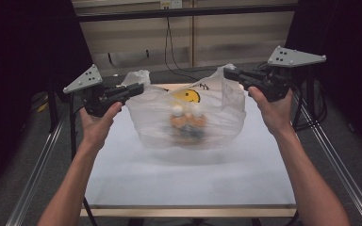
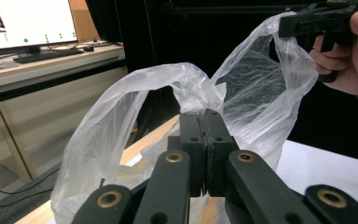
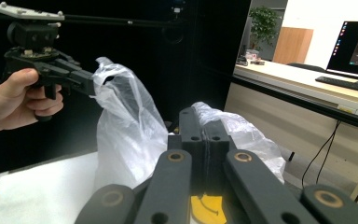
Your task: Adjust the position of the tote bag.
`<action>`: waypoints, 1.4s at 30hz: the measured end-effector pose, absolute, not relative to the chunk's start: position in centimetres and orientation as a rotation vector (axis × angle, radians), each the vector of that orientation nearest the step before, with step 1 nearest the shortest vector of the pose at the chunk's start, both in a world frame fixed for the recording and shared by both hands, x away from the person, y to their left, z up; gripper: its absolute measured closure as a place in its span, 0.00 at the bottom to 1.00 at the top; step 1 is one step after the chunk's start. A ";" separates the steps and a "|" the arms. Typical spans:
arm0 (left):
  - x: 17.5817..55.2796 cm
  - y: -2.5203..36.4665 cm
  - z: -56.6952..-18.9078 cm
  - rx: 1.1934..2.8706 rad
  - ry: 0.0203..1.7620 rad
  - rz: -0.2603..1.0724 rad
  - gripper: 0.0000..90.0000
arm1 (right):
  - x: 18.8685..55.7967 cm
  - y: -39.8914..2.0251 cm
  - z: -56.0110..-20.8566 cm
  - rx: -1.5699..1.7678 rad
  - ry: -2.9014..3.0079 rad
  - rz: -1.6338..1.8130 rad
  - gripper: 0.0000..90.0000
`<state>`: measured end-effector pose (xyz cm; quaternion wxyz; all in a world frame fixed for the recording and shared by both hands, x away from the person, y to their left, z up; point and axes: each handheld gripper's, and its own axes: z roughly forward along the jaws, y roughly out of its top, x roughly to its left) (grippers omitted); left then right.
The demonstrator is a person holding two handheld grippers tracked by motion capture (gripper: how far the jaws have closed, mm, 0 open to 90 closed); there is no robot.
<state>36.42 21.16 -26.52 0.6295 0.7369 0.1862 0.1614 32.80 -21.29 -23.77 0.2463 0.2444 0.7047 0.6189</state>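
Two hand-held grippers, left and right, clench bag handles (contents blurred, unidentifiable).

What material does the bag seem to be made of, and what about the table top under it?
Bag: thin translucent plastic film, slightly glossy; it crinkles, and blurred things show through it. A yellow smiley is printed on it. Both grippers, left and right, pinch its handles.
Table top: a matte white sheet, perhaps paper or laminate, over a light wooden edge.
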 end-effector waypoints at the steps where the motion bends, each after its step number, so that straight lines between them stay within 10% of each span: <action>1: 36.5 21.2 -26.4 1.689 0.426 0.375 0.99 | 32.9 -21.3 -23.7 0.676 1.917 1.688 1.00; 42: 39.5 27.9 -25.1 1.566 0.623 0.461 1.00 | 36.5 -26.9 -22.3 0.917 1.695 1.607 1.00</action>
